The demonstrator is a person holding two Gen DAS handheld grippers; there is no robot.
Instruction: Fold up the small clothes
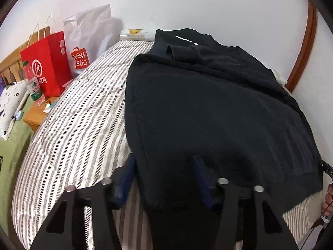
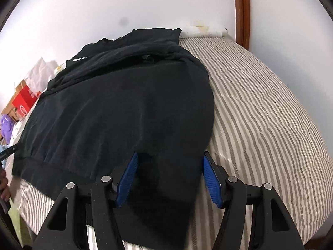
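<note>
Garment [image 1: 208, 108], black, spread on striped bed [image 1: 72, 135]; left gripper [image 1: 164, 162] and right gripper [image 2: 169, 160] at lower centre, jaws apart astride its hem corners.

A black garment [image 1: 208, 108] lay on the grey-and-white striped bed [image 1: 72, 129], between each hand-held gripper's blue pads [image 2: 128, 179].

Black garment [image 1: 208, 108] hem runs off the lower frame edge; white print [image 1: 183, 38] on it too small to read; bottle [image 1: 33, 85] label illegible.
</note>
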